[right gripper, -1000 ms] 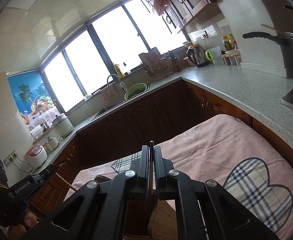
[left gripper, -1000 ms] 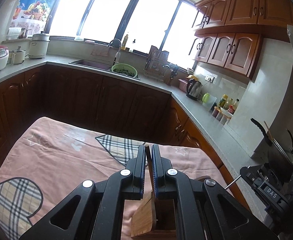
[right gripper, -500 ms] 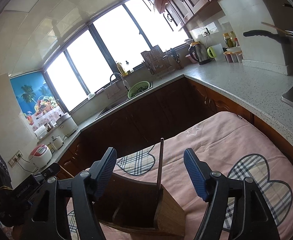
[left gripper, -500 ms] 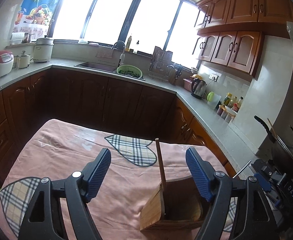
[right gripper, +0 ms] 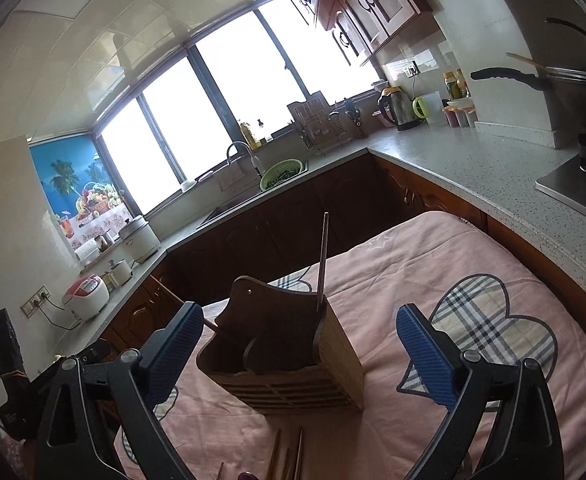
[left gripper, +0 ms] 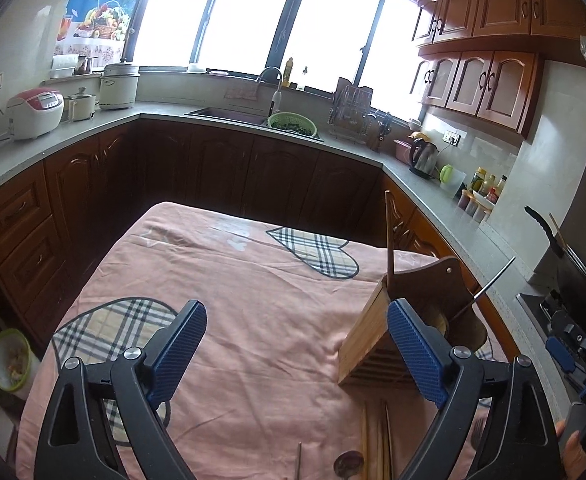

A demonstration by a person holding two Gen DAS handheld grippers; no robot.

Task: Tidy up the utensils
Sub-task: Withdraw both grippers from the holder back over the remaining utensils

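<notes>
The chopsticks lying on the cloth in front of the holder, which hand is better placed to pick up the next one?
Left, probably. The chopsticks show longer in its view, near its right finger. In the right view only their tips show at the bottom edge. Both tools are opening, nothing between the pads.

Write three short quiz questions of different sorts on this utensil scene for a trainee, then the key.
1. True or false: the left hand-held gripper grips a chopstick.
2. What stands upright in the wooden holder? A) a chopstick B) a ladle C) a whisk
3. Fill in: the loose chopsticks lie on the pink ____.

Key: 1 false; its jaws are opening, nothing between them. 2 A. 3 cloth.
</notes>
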